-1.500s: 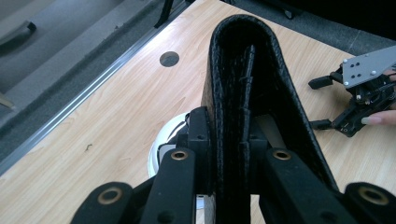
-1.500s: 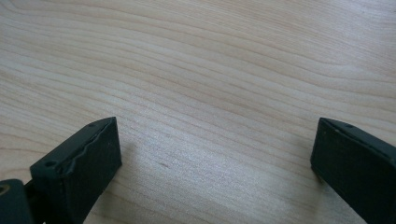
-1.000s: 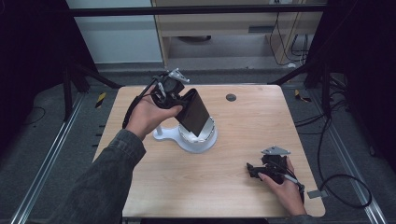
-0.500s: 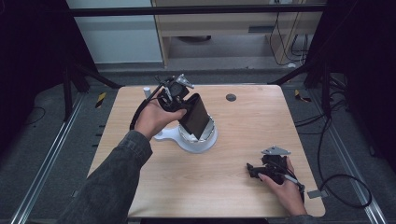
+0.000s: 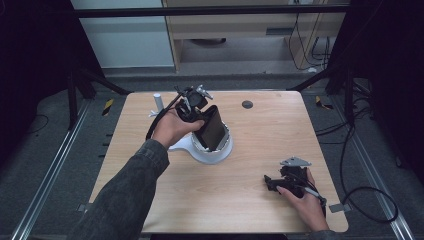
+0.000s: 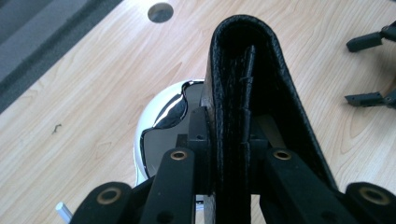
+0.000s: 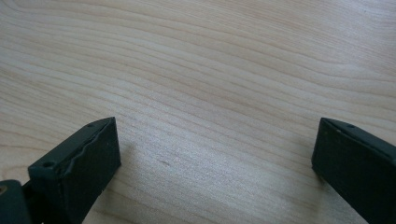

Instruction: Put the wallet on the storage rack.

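Left gripper (image 5: 202, 120): clamped on black wallet (image 6: 245, 102), poised over white scale (image 5: 212, 150). Placing step judged underway; next, lowered flat onto pan, then released.

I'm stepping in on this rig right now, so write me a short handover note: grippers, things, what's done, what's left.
Left gripper: shut on the black wallet, holding it upright over the white scale; the wallet's lower edge is at the scale's dark glossy top, contact unclear.
Right gripper: open, nothing between its jaws, resting on the table near the right front corner.
Done: wallet picked up and brought to the scale.
Left, probably: set the wallet down on the scale and open the left jaws.
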Demonstrator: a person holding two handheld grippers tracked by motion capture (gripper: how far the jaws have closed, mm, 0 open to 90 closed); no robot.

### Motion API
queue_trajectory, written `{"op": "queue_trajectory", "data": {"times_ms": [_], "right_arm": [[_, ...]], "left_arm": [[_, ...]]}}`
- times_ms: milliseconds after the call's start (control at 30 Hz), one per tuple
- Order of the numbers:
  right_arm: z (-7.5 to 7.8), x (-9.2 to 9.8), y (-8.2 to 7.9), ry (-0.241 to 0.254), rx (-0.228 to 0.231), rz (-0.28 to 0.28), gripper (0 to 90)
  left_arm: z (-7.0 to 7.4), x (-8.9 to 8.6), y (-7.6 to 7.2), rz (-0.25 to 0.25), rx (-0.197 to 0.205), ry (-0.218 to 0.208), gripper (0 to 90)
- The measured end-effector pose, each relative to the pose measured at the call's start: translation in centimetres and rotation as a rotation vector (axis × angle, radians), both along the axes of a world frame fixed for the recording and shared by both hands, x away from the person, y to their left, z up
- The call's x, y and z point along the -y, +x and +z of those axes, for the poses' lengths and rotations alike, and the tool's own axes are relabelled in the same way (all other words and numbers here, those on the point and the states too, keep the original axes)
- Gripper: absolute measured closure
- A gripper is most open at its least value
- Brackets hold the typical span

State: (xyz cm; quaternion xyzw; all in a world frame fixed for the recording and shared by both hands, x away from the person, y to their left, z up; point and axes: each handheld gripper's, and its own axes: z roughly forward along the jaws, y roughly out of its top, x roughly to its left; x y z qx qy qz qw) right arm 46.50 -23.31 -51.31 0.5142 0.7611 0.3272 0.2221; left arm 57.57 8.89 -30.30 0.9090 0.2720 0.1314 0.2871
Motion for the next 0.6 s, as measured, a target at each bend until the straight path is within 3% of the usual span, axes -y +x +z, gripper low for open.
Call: {"op": "queue_trajectory", "data": {"times_ms": [367,533,600], "right_arm": [[0.0,0.01,-0.05,-0.001,-0.001,0.002,1.4],[0.0,0.01,-0.05,-0.001,-0.001,0.002,1.4],[0.0,0.02,-0.06,-0.001,-0.001,0.004,1.4]], "left_arm": [[-0.92,0.52,0.91,0.012,-0.035,-0.009,78.0],[-0.88,0.58,0.96,0.015,-0.026,-0.018,76.3],[-0.71,0.43,0.92,0.036,-0.004,-0.037,70.4]]}}
